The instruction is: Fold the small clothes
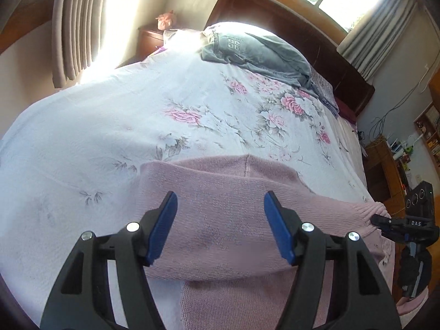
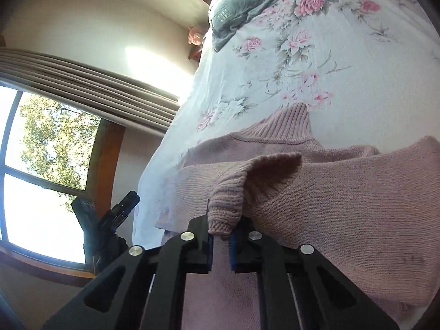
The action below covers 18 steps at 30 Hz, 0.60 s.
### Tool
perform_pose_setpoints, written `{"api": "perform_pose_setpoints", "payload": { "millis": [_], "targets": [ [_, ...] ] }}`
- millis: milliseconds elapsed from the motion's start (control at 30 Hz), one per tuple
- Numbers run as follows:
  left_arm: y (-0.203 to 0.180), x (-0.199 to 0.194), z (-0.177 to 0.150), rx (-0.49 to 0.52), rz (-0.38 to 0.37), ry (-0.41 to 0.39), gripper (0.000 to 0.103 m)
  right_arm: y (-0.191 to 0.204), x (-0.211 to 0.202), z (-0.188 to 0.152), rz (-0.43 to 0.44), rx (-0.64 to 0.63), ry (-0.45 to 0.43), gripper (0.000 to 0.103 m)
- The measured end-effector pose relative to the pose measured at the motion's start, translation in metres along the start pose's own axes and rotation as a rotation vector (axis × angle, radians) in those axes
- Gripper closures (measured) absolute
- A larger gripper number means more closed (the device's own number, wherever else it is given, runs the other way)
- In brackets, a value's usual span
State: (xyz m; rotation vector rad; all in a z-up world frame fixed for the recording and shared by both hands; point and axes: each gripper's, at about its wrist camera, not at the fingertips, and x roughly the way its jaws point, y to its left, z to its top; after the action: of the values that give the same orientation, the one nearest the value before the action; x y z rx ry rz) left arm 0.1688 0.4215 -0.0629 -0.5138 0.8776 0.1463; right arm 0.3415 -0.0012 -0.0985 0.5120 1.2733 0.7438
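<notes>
The pink knit sweater (image 1: 220, 214) lies across the near end of the bed, filling the lower middle of the left wrist view, on the floral bedspread (image 1: 110, 126). It looks partly folded, as I read it: in the right wrist view one layer lies doubled over the body in a broad band across the centre, and the ribbed collar (image 2: 286, 121) pokes out above it toward the middle of the frame.

The right gripper (image 2: 220, 243) sits at the bottom centre of its own view with its jaws drawn close on a ribbed cuff (image 2: 228, 206), which bunches up between the blue pads; the sleeve rises off the body from there. The left gripper (image 1: 220, 225) hangs over the sweater at the lower centre of its view, jaws spread wide, holding nothing.

So a first fold seems done and this sleeve is the step in hand; it has yet to be laid flat across the body. After that I would expect the remaining folds to bring it down to a compact shape.

A grey garment (image 1: 255, 52) lies crumpled near the headboard in the upper middle of the left view, untouched, and probably waits its turn.
</notes>
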Motion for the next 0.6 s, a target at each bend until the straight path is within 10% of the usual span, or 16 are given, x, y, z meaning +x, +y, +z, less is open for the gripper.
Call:
{"api": "perform_pose_setpoints", "payload": {
  "millis": [233, 433, 600],
  "targets": [
    [-0.017, 0.013, -0.004, 0.066, 0.008, 0.043, 0.038, -0.020, -0.083, -0.006, -0.110, -0.019, -0.135, 0.095],
    [-0.037, 0.075, -0.036, 0.198, 0.159, 0.232, 0.039, -0.073, -0.045, -0.025, -0.275, 0.039, -0.013, 0.087],
    [-0.038, 0.066, -0.031, 0.194, 0.166, 0.223, 0.040, -0.074, -0.041, -0.036, -0.409, -0.022, 0.003, 0.076]
  ]
}}
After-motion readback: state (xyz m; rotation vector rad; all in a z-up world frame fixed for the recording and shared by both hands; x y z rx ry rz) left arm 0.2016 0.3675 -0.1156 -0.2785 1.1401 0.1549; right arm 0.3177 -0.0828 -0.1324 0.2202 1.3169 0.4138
